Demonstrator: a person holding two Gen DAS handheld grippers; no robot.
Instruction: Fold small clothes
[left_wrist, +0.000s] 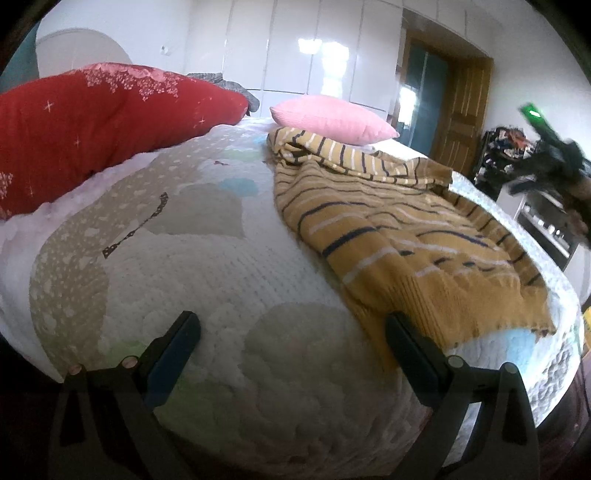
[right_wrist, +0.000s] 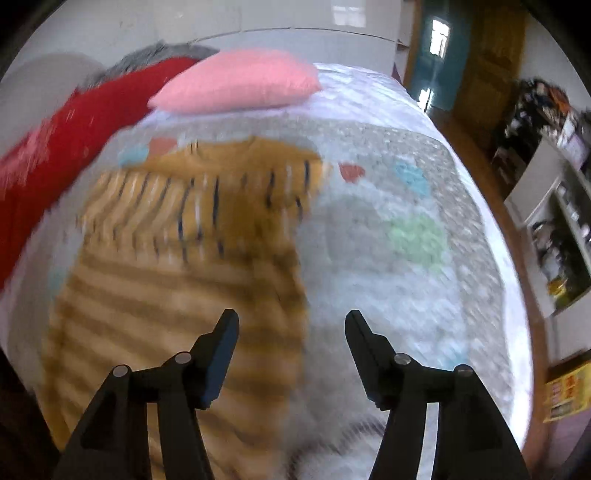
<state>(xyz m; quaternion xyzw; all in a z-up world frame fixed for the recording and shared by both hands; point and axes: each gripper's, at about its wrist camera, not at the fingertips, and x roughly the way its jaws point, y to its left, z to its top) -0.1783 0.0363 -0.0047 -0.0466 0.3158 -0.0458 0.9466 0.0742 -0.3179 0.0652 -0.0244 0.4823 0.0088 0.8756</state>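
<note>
A mustard-yellow knit sweater (left_wrist: 406, 236) with dark and white stripes lies spread on the patterned bedspread (left_wrist: 184, 258), its far part rumpled and folded over. My left gripper (left_wrist: 291, 326) is open low over the bedspread, and its right finger (left_wrist: 402, 336) stands at the sweater's near hem; nothing is between the fingers. In the blurred right wrist view, my right gripper (right_wrist: 291, 315) is open and empty above the sweater (right_wrist: 177, 266), over its right edge. In the left wrist view that gripper's blurred body (left_wrist: 550, 158), with a green light, shows at the far right.
A red quilt (left_wrist: 92, 122) is heaped along the bed's left side, with a pink pillow (left_wrist: 332, 118) and grey cloth (left_wrist: 229, 83) at the far end. The bed's right edge (right_wrist: 513, 295) drops to a wooden floor, with a shelf unit (right_wrist: 561, 229) and a wooden door (left_wrist: 465, 110) beyond.
</note>
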